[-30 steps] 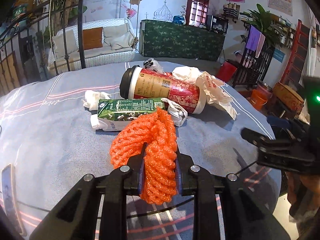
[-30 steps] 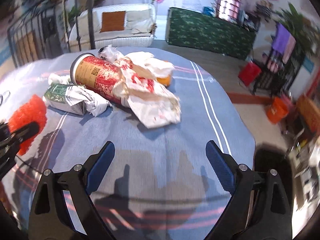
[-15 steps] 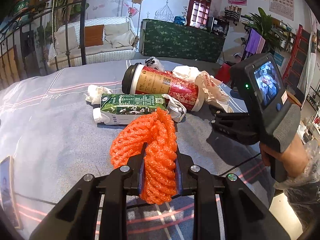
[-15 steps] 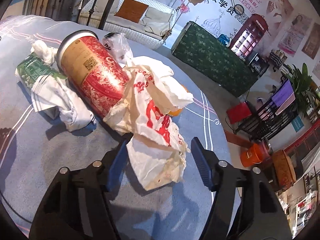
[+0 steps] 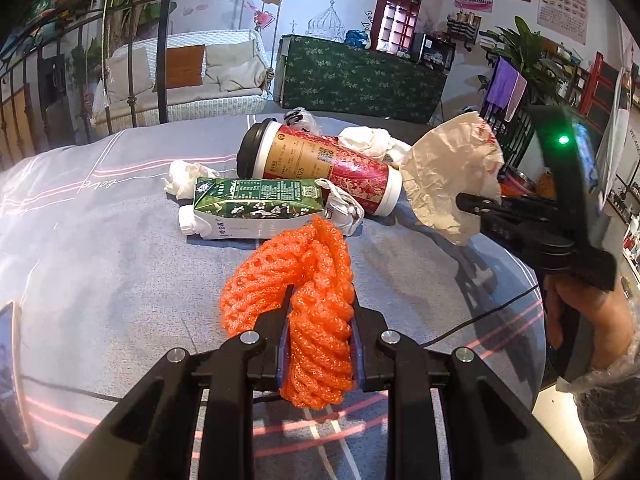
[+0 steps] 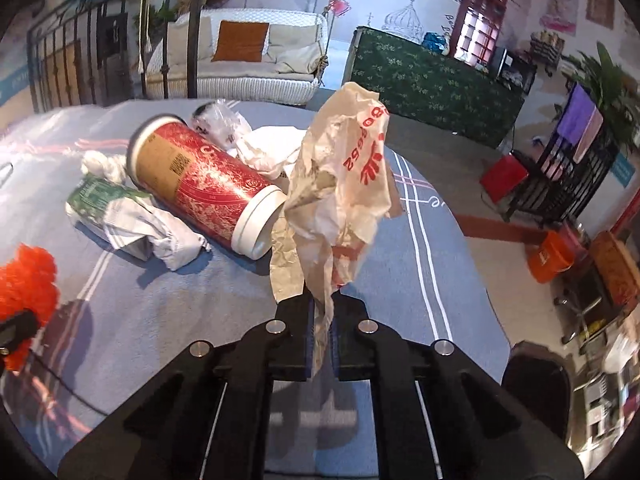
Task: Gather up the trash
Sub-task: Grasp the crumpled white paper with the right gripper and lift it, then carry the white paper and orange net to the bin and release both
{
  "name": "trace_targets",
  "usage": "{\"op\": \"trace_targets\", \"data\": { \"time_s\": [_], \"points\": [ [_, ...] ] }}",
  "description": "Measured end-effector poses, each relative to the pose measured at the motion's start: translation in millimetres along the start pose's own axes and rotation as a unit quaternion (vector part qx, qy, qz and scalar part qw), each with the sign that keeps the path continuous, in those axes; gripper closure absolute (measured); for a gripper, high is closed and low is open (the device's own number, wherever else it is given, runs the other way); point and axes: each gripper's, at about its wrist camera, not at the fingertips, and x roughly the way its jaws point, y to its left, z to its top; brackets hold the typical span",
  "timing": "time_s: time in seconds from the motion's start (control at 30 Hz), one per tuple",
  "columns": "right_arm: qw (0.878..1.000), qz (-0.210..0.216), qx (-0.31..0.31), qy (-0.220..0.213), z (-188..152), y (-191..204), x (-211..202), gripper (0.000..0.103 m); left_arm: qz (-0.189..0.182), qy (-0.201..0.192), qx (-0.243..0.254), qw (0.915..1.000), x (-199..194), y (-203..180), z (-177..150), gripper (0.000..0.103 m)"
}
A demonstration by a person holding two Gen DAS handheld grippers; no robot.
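My left gripper [image 5: 318, 316] is shut on an orange foam net [image 5: 304, 292], held just above the blue tablecloth [image 5: 100, 264]. My right gripper [image 6: 320, 312] is shut on a crumpled white paper wrapper with red print [image 6: 344, 184], lifted off the table; the same wrapper [image 5: 448, 172] and gripper [image 5: 476, 202] show at the right of the left wrist view. On the cloth lie a red paper cup [image 5: 320, 168] on its side, a green carton [image 5: 252, 208], and white tissue wads [image 5: 184, 180].
A clear plastic wad [image 6: 220, 120] and more white paper [image 6: 272, 148] lie behind the cup. The table's rounded edge [image 6: 460, 232] falls off to the right, with an orange bucket [image 6: 552, 256] on the floor. A phone [image 5: 10, 364] lies at the left edge.
My right gripper moved in over the wrapper, closed on it and lifted it off the table. The left gripper stayed still with the foam net.
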Motion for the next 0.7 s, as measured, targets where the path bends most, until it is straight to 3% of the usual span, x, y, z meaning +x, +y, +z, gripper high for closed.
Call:
{"op": "trace_targets", "data": {
  "time_s": [0.3,0.7],
  "points": [
    [0.996,0.018,0.082,-0.010,-29.7,-27.2,-43.5,0.097,-0.017,-0.004,0.017,0.9997,-3.8,-21.5,-3.9,0.080],
    [0.988,0.000,0.156,-0.020,-91.3,-67.8,-103.6,0.097,-0.067,-0.018,0.068,0.9953,-15.1,-72.9,-8.5,0.080]
  ]
}}
